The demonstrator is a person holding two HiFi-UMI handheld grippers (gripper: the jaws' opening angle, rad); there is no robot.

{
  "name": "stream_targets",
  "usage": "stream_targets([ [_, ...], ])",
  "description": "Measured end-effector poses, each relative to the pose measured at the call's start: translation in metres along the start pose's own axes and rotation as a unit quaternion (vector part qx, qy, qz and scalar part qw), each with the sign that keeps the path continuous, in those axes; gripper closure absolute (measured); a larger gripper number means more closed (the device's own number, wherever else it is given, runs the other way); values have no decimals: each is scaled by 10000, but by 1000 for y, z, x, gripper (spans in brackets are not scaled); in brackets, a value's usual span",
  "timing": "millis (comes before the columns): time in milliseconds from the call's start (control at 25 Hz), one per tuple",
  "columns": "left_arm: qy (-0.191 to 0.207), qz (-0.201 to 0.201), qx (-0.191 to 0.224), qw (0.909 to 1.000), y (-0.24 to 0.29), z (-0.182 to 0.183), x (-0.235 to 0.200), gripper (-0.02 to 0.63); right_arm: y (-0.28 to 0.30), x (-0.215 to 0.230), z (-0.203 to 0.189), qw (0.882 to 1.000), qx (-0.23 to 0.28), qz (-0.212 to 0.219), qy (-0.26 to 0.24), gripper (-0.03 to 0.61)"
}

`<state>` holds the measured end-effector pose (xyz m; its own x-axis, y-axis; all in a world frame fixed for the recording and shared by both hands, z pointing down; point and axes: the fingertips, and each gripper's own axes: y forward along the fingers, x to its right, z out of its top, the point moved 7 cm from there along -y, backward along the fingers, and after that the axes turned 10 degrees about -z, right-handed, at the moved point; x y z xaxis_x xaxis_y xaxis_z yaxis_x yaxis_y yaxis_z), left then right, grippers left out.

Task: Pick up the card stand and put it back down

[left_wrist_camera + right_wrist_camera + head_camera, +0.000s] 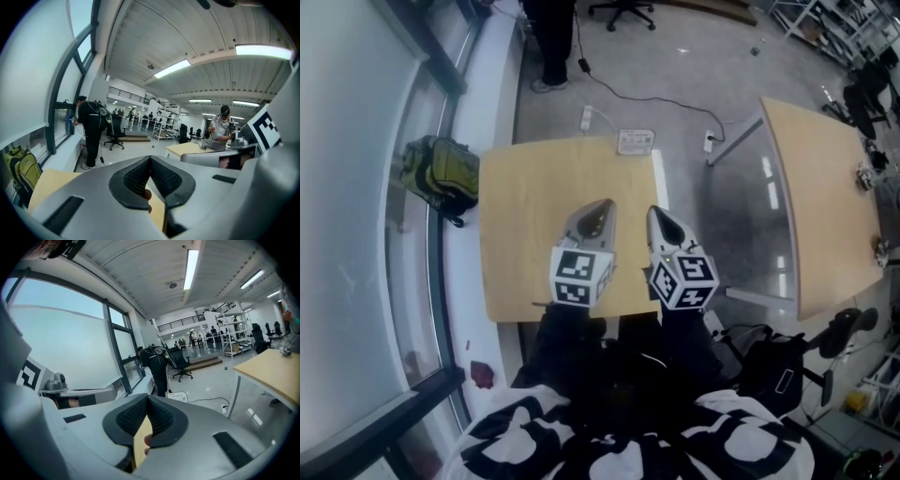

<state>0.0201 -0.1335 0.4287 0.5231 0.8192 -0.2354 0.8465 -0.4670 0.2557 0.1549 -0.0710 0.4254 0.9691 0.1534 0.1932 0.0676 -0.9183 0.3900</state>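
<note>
No card stand shows in any view. In the head view both grippers hover side by side over the near part of a bare wooden table [534, 206]. My left gripper [602, 204] points away from me, its jaws pressed together at the tip with nothing held. My right gripper [656, 212] sits just to its right, also shut and empty. In the left gripper view the left gripper [150, 160] has its ribbed pads meeting at the tip, with only table wood showing below. The right gripper view shows the right gripper [147, 398] the same way.
A green backpack [441, 176] lies on the floor by the window, left of the table. A white power strip [635, 142] and cables lie beyond the far edge. A second wooden table [820, 197] stands to the right. A person [551, 42] stands at the back.
</note>
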Motion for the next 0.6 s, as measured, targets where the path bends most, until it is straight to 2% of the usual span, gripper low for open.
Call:
stream_targets([
  [120,141,-196,-331,9992,22,-15,3,607,10,13,-7,9998,-126,38,114,560],
  [320,-91,-342,-488,9982,42,-34,-3,607,21,31,-15,9994,-280,10,222,560],
  [600,-215,-189,-768,9966,53,-55,-37,606,42,53,-28,9981,-471,-116,389,560],
])
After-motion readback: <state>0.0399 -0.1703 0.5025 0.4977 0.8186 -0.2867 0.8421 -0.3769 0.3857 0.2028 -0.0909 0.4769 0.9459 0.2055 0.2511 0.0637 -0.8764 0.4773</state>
